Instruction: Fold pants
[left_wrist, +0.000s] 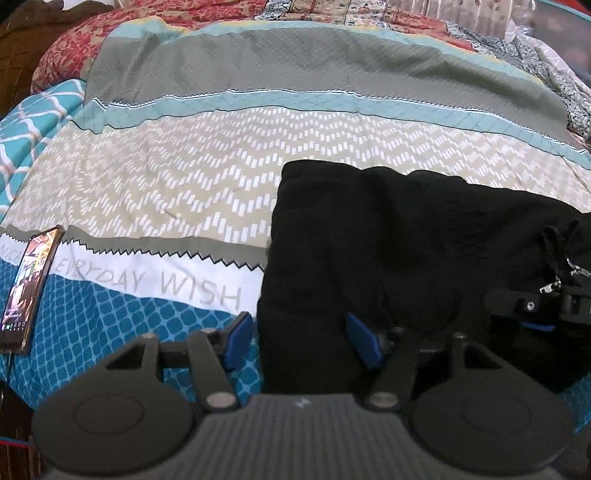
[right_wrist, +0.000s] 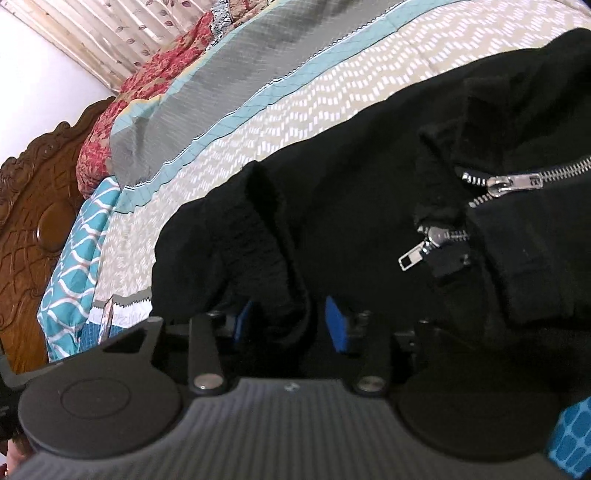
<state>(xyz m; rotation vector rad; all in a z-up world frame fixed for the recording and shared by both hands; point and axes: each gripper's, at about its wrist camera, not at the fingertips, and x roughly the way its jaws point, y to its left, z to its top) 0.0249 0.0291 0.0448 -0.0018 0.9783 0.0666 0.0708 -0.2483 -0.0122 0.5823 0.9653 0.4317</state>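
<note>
Black pants (left_wrist: 388, 243) lie folded on the patterned bedspread (left_wrist: 184, 177). My left gripper (left_wrist: 301, 341) is open, its blue pads either side of the pants' near left corner, low over the cloth. In the right wrist view the pants (right_wrist: 351, 192) fill the frame, with silver zippers (right_wrist: 513, 184) showing. My right gripper (right_wrist: 290, 325) is open, with a fold of the black cloth lying between its blue pads (right_wrist: 337, 325). The right gripper also shows at the right edge of the left wrist view (left_wrist: 535, 306), by the zipper area.
A phone (left_wrist: 29, 288) with a lit screen lies on the bedspread at the left. A red patterned blanket (left_wrist: 147, 22) and rumpled bedding lie at the far side. A carved wooden headboard (right_wrist: 33, 221) and a curtain (right_wrist: 129, 33) stand beyond the bed.
</note>
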